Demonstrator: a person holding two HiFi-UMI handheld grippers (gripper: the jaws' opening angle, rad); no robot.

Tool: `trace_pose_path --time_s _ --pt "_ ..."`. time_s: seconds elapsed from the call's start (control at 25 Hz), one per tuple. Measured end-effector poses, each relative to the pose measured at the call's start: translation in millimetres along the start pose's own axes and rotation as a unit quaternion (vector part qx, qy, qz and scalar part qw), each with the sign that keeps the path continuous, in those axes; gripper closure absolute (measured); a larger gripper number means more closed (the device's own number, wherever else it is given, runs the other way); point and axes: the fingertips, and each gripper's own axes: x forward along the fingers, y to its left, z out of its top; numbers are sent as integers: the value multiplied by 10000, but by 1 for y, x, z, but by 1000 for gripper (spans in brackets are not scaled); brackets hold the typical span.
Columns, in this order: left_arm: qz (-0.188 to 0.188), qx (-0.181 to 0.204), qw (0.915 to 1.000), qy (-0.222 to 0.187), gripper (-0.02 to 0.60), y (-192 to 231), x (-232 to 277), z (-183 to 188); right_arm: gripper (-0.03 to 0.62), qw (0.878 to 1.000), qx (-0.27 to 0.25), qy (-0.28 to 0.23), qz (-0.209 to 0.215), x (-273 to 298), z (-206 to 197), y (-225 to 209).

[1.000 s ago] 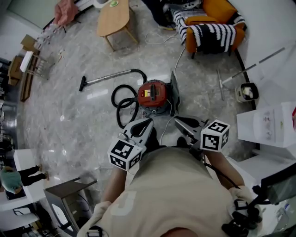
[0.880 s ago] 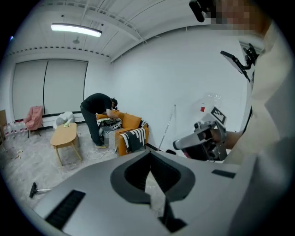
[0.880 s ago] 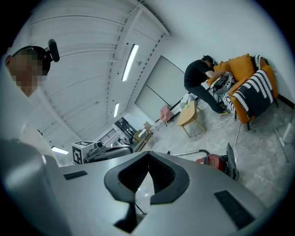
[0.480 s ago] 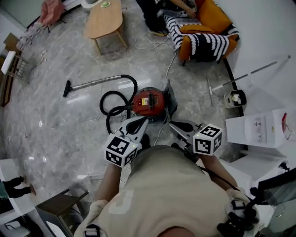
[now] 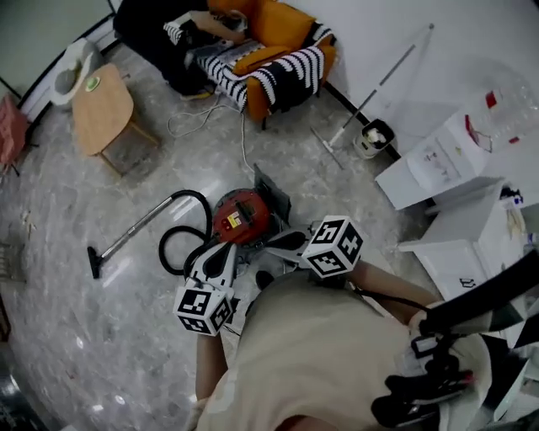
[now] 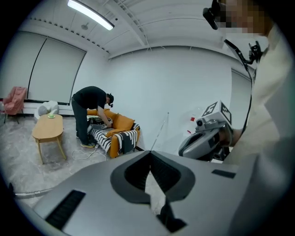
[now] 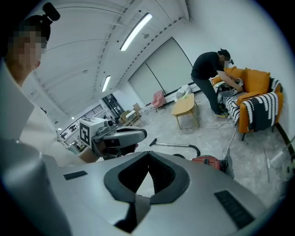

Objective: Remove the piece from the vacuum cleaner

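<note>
- Red vacuum cleaner (image 5: 238,216) sits on the pale marbled floor (image 5: 76,194), well in from the floor's wall edges and just ahead of both tools.
- Its black hose (image 5: 173,240) curls in a loop on the floor beside it and joins a metal wand (image 5: 135,231). The wand's floor nozzle (image 5: 94,263) lies farther out, away from the body.
- A dark grey flat panel (image 5: 274,195) stands upright right beside the vacuum cleaner, on the side towards the wall (image 5: 370,34).
- The left tool (image 5: 227,247) has its jaws pressed together with nothing between them. In the head view its tips lie over the hose loop, close to the red body.
- The right tool (image 5: 269,251) also has its jaws pressed together and carries nothing. Its tips point at the vacuum cleaner from just beside it, and the two tools are near each other.
- A low wooden table (image 5: 103,108) stands well apart from the vacuum cleaner, towards the floor's far corner.
- An orange sofa (image 5: 286,25) with a black-and-white striped throw (image 5: 278,71) stands at the floor's far edge, and a person (image 5: 156,29) in dark clothes bends over it.
- A white cable (image 5: 202,118) lies loose on the floor between the sofa and the vacuum cleaner.
- A mop (image 5: 383,80) leans on the wall, with a small bucket (image 5: 373,137) at its foot and white cabinets (image 5: 434,160) just beside it.
</note>
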Motion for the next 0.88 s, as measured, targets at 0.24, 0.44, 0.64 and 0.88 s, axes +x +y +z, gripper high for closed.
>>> trace_pose_path --time_s 0.24,0.44,0.64,0.88 --pt "-281 99 9995 140 588 0 17 -2 592 9991 310 -128 -242 -2 0 -15" --pt "-276 184 9992 236 588 5 27 -4 592 9983 472 -247 -246 -4 0 -25" --pt "122 32 9979 637 588 -2 79 4 592 9942 963 -445 171 -36 15 -86" --pt "571 -82 9941 919 588 -1 106 2 592 9942 1025 20 311 -26 0 -140"
